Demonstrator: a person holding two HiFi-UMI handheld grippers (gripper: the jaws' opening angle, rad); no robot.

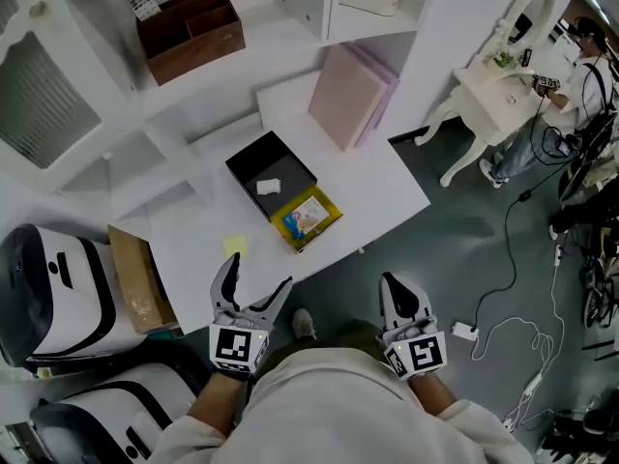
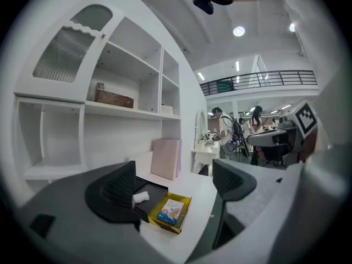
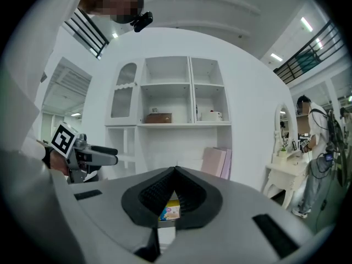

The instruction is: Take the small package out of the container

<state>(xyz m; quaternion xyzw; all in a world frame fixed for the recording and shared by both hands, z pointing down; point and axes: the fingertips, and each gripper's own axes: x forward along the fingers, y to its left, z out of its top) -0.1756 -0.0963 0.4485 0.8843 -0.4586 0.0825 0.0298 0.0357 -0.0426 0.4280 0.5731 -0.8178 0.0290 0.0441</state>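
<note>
Nothing is done yet. The small package [image 1: 307, 216] lies in its yellow box [image 1: 287, 233] on the surface [image 1: 387, 177], ahead of both claws and well apart from them. The left claw [image 1: 256, 274] gapes wide and empty, and the right claw [image 1: 392, 283] is pinched together on nothing. The reach, the grip and the lift all remain.

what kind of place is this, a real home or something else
Probably a mock room set up inside a large hall or lab, not a home: the white shelf unit and dressing table are homely, but a railed upper gallery and ceiling lights show beyond them.
</note>
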